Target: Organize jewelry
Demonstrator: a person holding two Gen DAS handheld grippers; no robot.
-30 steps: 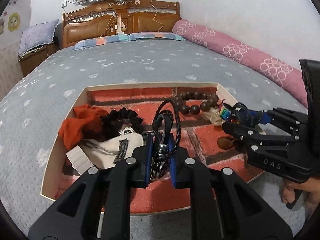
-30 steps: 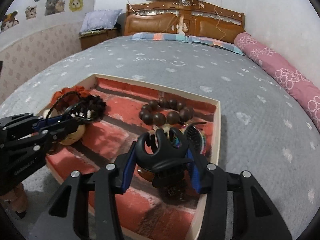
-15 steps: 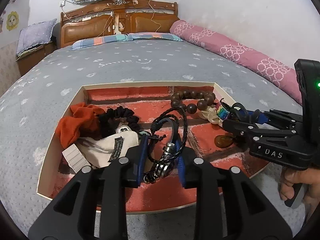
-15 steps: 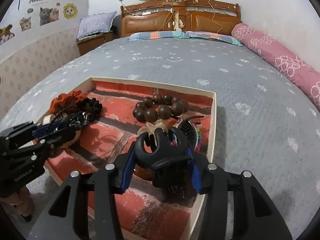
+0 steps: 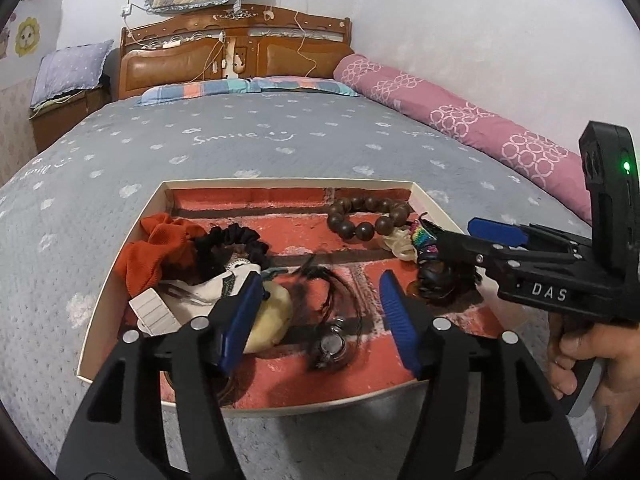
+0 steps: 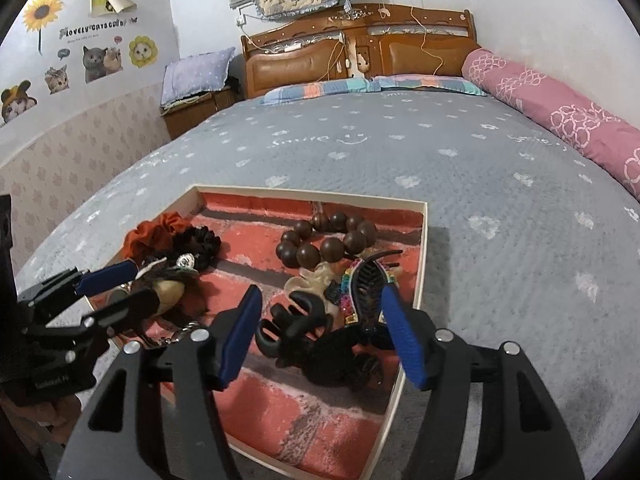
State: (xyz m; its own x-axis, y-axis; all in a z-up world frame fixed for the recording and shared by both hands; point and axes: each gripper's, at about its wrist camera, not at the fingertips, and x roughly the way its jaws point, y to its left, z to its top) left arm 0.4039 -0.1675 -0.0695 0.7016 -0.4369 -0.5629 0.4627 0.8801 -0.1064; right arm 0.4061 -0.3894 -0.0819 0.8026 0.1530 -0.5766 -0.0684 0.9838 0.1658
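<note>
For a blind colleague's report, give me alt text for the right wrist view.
The right claw hangs open over a black hair clip lying in a shallow box on a grey bed, beside a brown bead bracelet. The left claw is open at far left.

Your left gripper (image 5: 318, 312) fills the lower middle of its own view with both blue-padded fingers spread wide apart, gripping nothing. Your right gripper (image 6: 320, 330) stands the same way in its view, jaws parted and empty. At the lower right edge of the left view, your right hand (image 5: 580, 364) wraps the handle, fingers curled around the trigger.
</note>
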